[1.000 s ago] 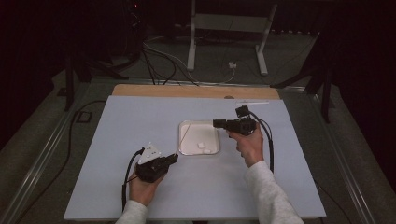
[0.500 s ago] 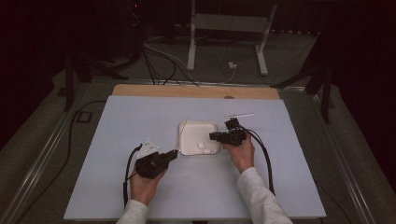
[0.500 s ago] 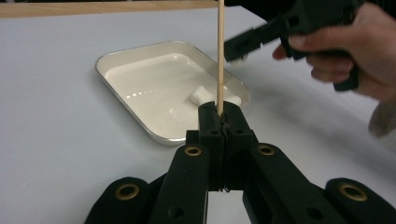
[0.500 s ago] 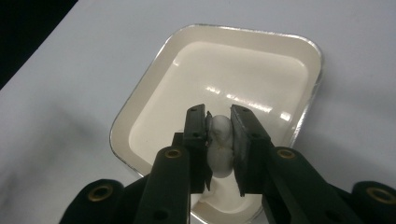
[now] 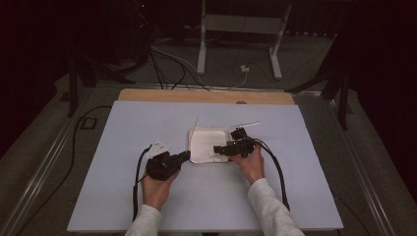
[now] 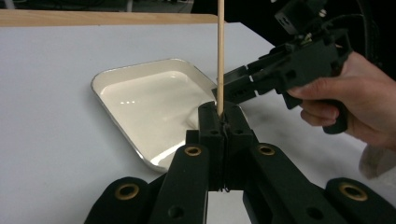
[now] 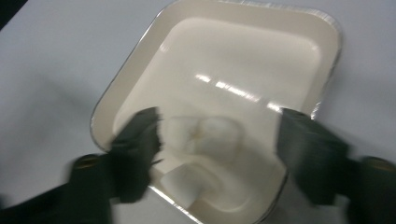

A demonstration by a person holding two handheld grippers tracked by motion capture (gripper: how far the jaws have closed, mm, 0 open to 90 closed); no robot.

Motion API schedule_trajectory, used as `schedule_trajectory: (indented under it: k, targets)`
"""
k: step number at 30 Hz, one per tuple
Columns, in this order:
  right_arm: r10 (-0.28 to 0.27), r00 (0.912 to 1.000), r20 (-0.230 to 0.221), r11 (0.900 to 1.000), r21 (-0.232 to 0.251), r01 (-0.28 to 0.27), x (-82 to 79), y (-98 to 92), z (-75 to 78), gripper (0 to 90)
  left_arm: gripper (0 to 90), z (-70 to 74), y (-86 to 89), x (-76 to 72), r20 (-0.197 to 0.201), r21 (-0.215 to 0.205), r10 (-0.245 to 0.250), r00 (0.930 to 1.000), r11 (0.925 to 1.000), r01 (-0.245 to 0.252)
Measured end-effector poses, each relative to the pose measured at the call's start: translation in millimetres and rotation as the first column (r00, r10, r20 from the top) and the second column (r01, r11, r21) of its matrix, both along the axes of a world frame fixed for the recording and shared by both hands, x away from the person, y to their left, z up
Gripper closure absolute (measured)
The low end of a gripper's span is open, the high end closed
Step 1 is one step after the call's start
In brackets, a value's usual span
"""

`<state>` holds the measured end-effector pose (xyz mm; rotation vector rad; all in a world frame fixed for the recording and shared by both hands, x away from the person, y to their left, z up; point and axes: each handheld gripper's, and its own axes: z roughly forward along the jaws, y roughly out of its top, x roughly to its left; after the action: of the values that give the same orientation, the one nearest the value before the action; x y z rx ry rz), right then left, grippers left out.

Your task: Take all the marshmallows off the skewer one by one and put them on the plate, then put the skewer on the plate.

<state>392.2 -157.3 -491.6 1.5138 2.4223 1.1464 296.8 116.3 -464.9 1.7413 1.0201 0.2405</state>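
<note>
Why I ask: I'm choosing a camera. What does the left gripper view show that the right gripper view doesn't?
Left gripper view: a wooden stick upright in the shut jaws of the left gripper, and the right gripper in a hand. Right gripper view: white pieces in the cream tray, unpressed between the right gripper's jaws, which have just been opening. Both: that tray.

A pale blue-white table (image 5: 147,206) with a wooden far edge carries a cream tray (image 5: 204,142) near its middle
</note>
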Motion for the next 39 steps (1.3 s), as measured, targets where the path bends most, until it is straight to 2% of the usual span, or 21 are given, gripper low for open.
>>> schedule_trajectory:
  k: [4, 6, 13, 18, 20, 25, 31, 32, 34, 39]
  targets:
    - [-0.029, 0.9977, 0.061, 1.0, 0.012, 0.028, -5.2, -1.4, 5.7, 5.9, 90.0, 1.5, -3.9, 5.7, -0.005, -0.005, 0.006, 1.0, 1.0, -0.006]
    - [-0.02, 0.997, 0.075, 0.999, 0.035, 0.017, -6.6, -2.6, 9.4, 0.7, 90.0, 1.9, -5.3, 7.1, -0.006, -0.004, 0.009, 0.9999, 1.0, -0.009]
    - [-0.024, 0.9906, 0.135, 0.992, 0.123, 0.008, -13.9, -13.1, 25.4, 0.0, 90.0, 0.4, -14.2, 20.9, -0.029, -0.013, 0.037, 0.9989, 0.9992, -0.037]
    - [-0.029, 0.9874, 0.156, 0.991, 0.136, 0.008, -16.9, -17.4, 31.2, 0.0, 90.0, -4.4, -20.1, 29.7, -0.052, -0.01, 0.054, 0.9972, 0.9985, -0.055]
    - [-0.03, 0.9858, 0.165, 0.99, 0.14, 0.006, -19.3, -18.7, 33.3, 0.0, 90.0, -12.0, -27.3, 39.6, -0.083, 0.007, 0.076, 0.9937, 0.9971, -0.076]
    - [-0.031, 0.9834, 0.179, 0.99, 0.143, 0.005, -26.6, -23.8, 37.2, 0.0, 90.0, -21.4, -35.4, 52.0, -0.119, 0.036, 0.101, 0.9877, 0.9945, -0.098]
    - [-0.03, 0.9829, 0.181, 0.99, 0.144, 0.004, -32.6, -29.0, 35.1, 0.0, 89.7, -29.2, -40.4, 57.8, -0.147, 0.082, 0.131, 0.9804, 0.9894, -0.12]
    - [-0.03, 0.9824, 0.184, 0.989, 0.146, 0.003, -33.8, -29.5, 34.8, 0.0, 89.7, -33.6, -42.4, 59.9, -0.164, 0.104, 0.139, 0.9766, 0.987, -0.123]
    - [-0.03, 0.9821, 0.186, 0.989, 0.151, 0.002, -36.2, -30.9, 34.8, 0.0, 89.6, -37.6, -45.1, 61.3, -0.174, 0.123, 0.146, 0.9738, 0.9844, -0.126]
    - [-0.036, 0.9797, 0.197, 0.987, 0.159, 0.004, -39.3, -35.4, 37.0, 0.0, 89.5, -45.1, -49.2, 63.7, -0.197, 0.15, 0.16, 0.9672, 0.9799, -0.132]
